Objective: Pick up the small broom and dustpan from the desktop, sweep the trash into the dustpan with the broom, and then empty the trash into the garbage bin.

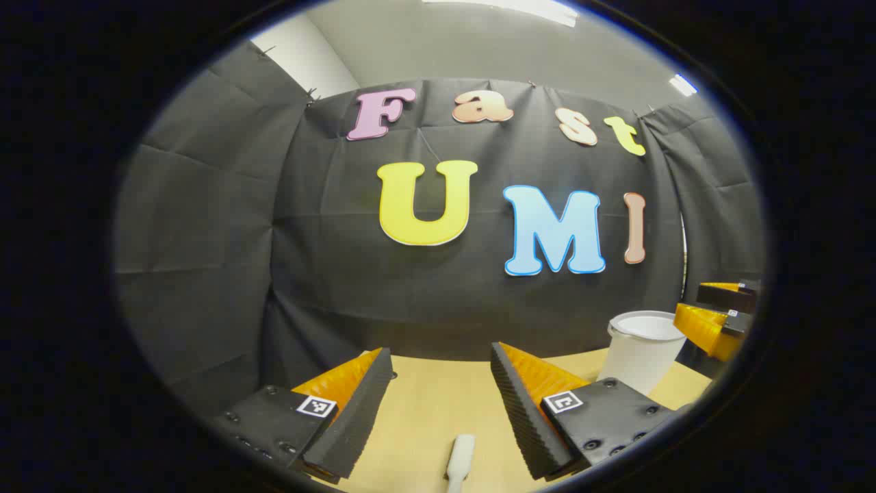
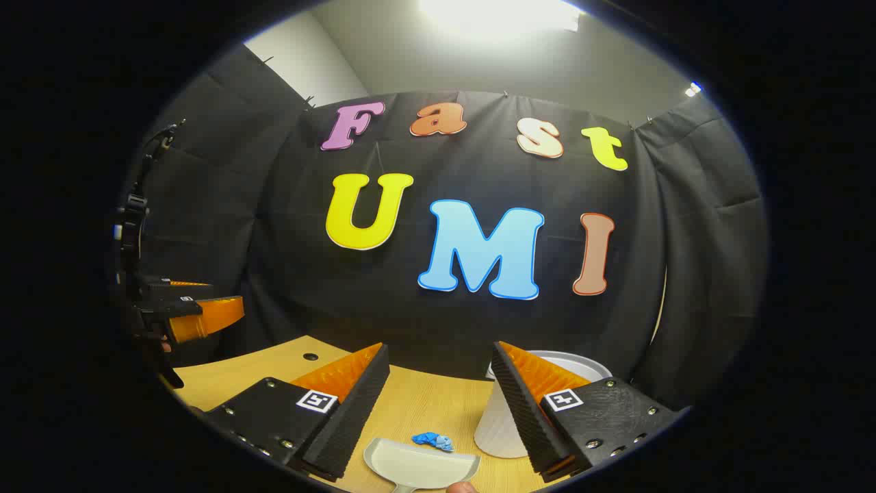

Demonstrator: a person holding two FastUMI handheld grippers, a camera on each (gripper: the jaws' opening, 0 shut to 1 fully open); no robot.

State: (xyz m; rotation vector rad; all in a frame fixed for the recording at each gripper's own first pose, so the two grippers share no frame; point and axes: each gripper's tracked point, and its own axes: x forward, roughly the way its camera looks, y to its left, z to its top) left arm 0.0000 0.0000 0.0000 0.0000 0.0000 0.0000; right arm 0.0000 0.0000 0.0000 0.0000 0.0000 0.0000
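Clearly neither tool is picked up yet: both sets of jaws stand spread wide and grasp nothing. The left gripper (image 1: 441, 383) hovers over the bench (image 1: 424, 404) with a white handle (image 1: 460, 459), probably the small broom, lying at its 6 o'clock, just below the gap between the fingers. To take it well, I would lower straight down, keep the handle centred between the ribbed pads and clench only when both pads flank it, so it does not skid on the smooth wood.

The right gripper (image 2: 441, 387) has the dustpan (image 2: 422, 467) at its 6 o'clock, its mouth turned toward the blue trash (image 2: 433, 440) just beyond its lip. Its handle lies at the very edge of the picture, so the grip should go there without nudging the pan into the scrap.

Only the right gripper view gives the pan, the trash and their closeness to the garbage bin (image 2: 503, 424) at about 4 o'clock. The left gripper view gives the white handle, and places the bin (image 1: 643, 352) at 3 o'clock with the other gripper beyond it.
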